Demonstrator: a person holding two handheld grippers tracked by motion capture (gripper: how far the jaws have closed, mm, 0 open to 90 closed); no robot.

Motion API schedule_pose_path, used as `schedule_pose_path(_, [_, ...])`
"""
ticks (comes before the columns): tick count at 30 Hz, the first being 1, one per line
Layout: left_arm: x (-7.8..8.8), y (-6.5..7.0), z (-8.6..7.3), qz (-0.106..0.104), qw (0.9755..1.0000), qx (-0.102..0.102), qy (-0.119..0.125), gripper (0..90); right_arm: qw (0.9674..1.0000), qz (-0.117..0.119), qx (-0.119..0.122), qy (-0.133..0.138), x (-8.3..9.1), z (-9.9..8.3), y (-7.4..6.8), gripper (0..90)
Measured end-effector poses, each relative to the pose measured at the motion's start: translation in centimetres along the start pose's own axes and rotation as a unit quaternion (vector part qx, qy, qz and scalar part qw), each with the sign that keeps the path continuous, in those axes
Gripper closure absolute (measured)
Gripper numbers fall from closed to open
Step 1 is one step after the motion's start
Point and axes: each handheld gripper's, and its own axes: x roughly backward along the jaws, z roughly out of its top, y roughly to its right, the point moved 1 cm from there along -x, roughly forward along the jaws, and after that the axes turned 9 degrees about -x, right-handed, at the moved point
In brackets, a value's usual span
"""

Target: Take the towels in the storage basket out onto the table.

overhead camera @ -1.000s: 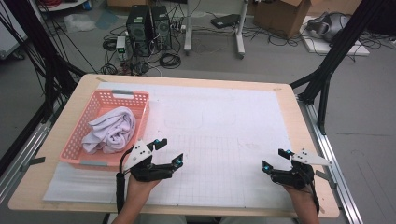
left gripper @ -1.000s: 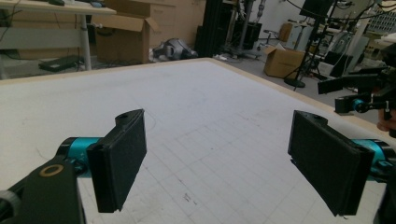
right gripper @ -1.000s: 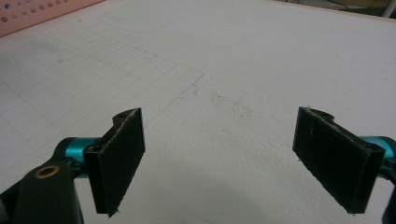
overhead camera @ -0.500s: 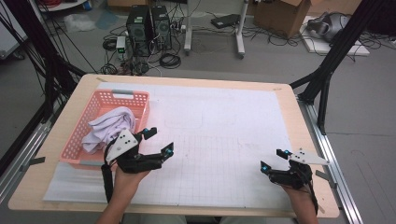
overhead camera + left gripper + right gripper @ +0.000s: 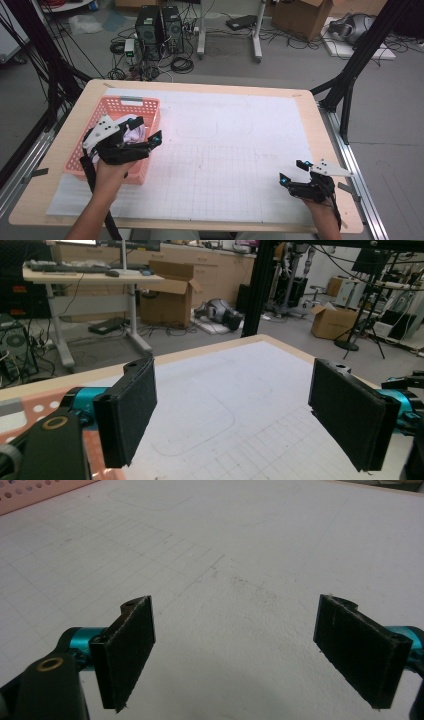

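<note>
A pink plastic basket [image 5: 150,105] stands at the table's left side with a white cloth [image 5: 134,134] bundled inside. My left gripper [image 5: 146,130] hovers above the basket's right half, over the cloth, wide open with nothing between its fingers. In the left gripper view its jaws [image 5: 235,417] stand far apart, looking across the white mat, with the basket's rim [image 5: 30,407] at the lower left. My right gripper [image 5: 292,171] rests low at the table's front right, open and empty. The right gripper view shows its jaws [image 5: 250,655] spread over bare gridded mat.
A white gridded mat [image 5: 230,145] covers most of the wooden table [image 5: 310,120]. Black frame posts [image 5: 350,70] stand at the right and left edges. Computers [image 5: 160,25], cables and cardboard boxes lie on the floor beyond the far edge.
My left gripper has moved left and away from the front edge, rising from the mat to above the basket and cloth. The right gripper has barely shifted.
</note>
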Motion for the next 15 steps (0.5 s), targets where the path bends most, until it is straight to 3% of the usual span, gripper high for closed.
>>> schedule_pose_path(5, [0.8, -1.8, -0.1, 0.019, 0.9997, 0.000, -0.017, 19.6, 1.0000, 0.000, 0.000, -0.003, -0.2, 0.0, 0.0, 15.6])
schedule_pose_path(10, [1.6, -4.5, -0.6, 0.053, 0.9974, 0.010, -0.048, 19.2, 1.0000, 0.000, 0.000, -0.002, -0.2, 0.0, 0.0, 15.7])
schedule_pose_path(11, [1.6, -4.5, -0.6, 0.053, 0.9974, 0.010, -0.048, 18.6, 1.0000, 0.000, 0.000, -0.002, -0.2, 0.0, 0.0, 15.7])
schedule_pose_path(15, [1.9, -7.0, -1.3, 0.083, 0.9913, 0.026, -0.099, 17.1, 1.0000, 0.000, -0.002, -0.003, -0.2, 0.0, 0.0, 15.7])
